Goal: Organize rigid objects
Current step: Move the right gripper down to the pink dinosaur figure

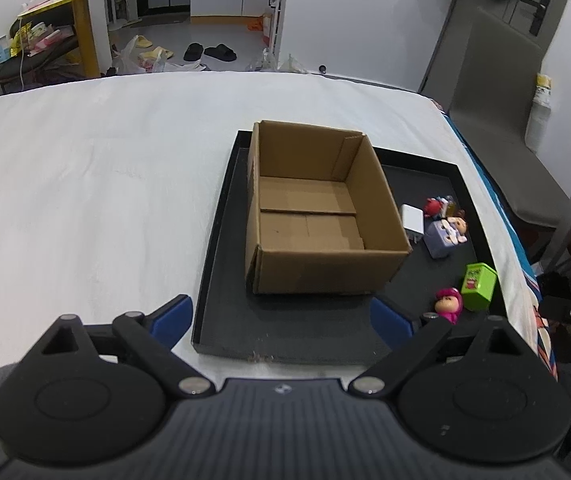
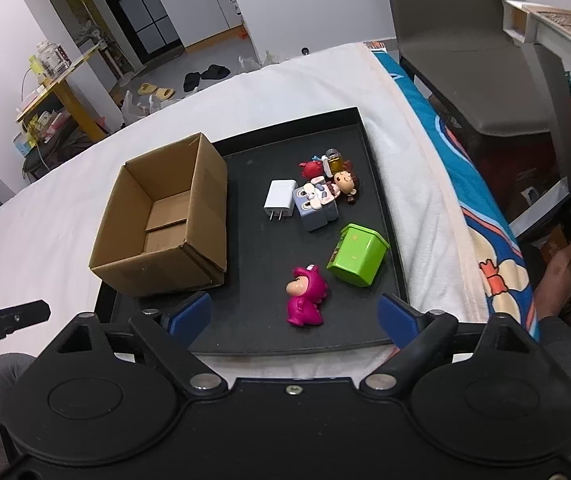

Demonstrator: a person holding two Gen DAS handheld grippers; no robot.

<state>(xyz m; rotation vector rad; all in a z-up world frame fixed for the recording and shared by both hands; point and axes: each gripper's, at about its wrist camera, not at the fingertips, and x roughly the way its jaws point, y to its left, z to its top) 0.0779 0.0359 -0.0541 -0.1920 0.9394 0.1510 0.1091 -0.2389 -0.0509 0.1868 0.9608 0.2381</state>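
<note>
The toys (image 2: 325,216) that the task is about lie loose on the right half of a black tray (image 2: 245,140), none of them held. The right gripper (image 2: 293,314) hangs over the near edge of the tray with its blue fingers (image 2: 189,314) spread wide and nothing between them; the pink figure (image 2: 305,298) lies just beyond the gap, nearly centred, which suggests it is the first thing to be picked up. Beyond it and to the right, a green bin (image 2: 359,254) lies tipped on its side. Farther still, a white charger (image 2: 279,199), a grey-blue cube (image 2: 315,208), a brown-haired doll (image 2: 345,184), a small red figure (image 2: 311,167) and a little yellow bottle (image 2: 334,160) are bunched together, several of them touching.

The left gripper (image 1: 281,318) hovers near the tray's front left corner, its fingers (image 1: 173,316) also well apart and empty. It faces a cardboard box (image 1: 317,272), which stands upright on the left half of the tray, open at the top and with nothing inside, so it is likely the place where the toys are meant to go. From there that gripper could steady the box, though that is only a guess.

The tray rests on a white cloth (image 1: 85,200) spread over the table, and no toy has yet reached the box.
</note>
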